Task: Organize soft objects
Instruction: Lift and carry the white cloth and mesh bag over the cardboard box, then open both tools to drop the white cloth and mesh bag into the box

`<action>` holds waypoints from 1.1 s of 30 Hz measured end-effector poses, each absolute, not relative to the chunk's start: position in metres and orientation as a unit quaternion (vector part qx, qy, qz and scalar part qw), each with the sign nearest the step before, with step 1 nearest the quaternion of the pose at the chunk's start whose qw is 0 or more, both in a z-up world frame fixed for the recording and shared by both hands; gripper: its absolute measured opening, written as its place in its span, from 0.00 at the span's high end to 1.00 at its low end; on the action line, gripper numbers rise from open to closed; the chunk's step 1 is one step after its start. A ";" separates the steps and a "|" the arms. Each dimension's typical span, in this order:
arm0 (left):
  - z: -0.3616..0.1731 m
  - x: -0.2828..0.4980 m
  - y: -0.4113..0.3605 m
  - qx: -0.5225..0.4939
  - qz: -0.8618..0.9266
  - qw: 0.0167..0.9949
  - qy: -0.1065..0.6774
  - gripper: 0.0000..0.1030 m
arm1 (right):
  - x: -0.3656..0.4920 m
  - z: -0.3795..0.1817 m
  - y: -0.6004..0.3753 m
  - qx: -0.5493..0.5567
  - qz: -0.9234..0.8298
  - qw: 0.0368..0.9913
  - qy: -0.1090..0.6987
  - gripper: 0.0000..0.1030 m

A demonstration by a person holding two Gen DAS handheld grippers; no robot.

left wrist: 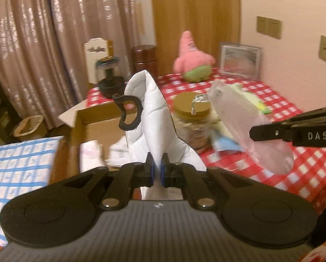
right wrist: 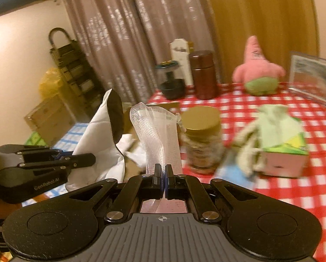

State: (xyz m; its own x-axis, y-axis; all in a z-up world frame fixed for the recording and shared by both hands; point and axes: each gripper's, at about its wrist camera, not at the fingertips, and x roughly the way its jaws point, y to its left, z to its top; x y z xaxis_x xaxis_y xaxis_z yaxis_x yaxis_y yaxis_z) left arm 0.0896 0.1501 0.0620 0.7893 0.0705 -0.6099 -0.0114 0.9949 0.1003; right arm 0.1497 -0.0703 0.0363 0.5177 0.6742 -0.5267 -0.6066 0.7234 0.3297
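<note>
- Left wrist view, far left: a blue-and-white checked cloth [left wrist: 16, 170] lies beside an open cardboard box [left wrist: 93, 126]; pale soft items [left wrist: 91, 152] sit inside the box, too blurred to name.
- Behind the box, at the table's far left corner, a dark jar [left wrist: 108, 76] stands next to a brown canister [left wrist: 144, 57].
- Centre: the left gripper [left wrist: 156, 168] has its jaws clamped tight on a white padded cloth [left wrist: 149, 113], which stands up from the fingers above the box edge; a black loop [left wrist: 129, 111] hangs at the cloth's left side.
- Right of the cloth, a gold-lidded jar [left wrist: 190, 120] stands on the red-checked tablecloth [left wrist: 293, 170]; a pink plush star [left wrist: 192, 59] sits at the far edge near a framed picture [left wrist: 240, 60].
- Far right: the right gripper's body enters from the edge, with a translucent mesh bag [left wrist: 250, 126] hanging across in front of it.
- Right wrist view, left: the left gripper shows side-on, the white cloth rising from it.
- Centre: the right gripper [right wrist: 164, 174] is pinched closed on the mesh bag [right wrist: 156, 135], held upright just left of the gold-lidded jar [right wrist: 201, 137].
- Right: a pale green knitted item [right wrist: 269, 128] lies against a green-topped box [right wrist: 287, 159] on the tablecloth; blurred.
</note>
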 end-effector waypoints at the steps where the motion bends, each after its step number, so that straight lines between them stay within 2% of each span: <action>1: 0.062 0.090 0.159 0.047 0.027 0.944 0.325 0.95 | 0.153 0.036 -0.062 0.053 0.373 0.867 0.326 0.99; 11: 0.047 0.115 0.234 0.056 0.066 0.935 0.343 0.95 | 0.193 0.022 0.034 0.056 0.412 0.843 0.342 0.99; 26: -0.002 0.183 0.278 0.052 0.053 0.927 0.367 0.95 | 0.257 -0.030 0.092 0.091 0.395 0.826 0.392 0.98; 30: -0.012 0.193 0.285 0.045 0.051 0.924 0.375 0.83 | 0.264 -0.040 0.098 0.093 0.388 0.826 0.399 0.98; 33: -0.014 0.192 0.289 0.038 0.055 0.925 0.375 0.79 | 0.269 -0.050 0.101 0.098 0.394 0.820 0.404 0.98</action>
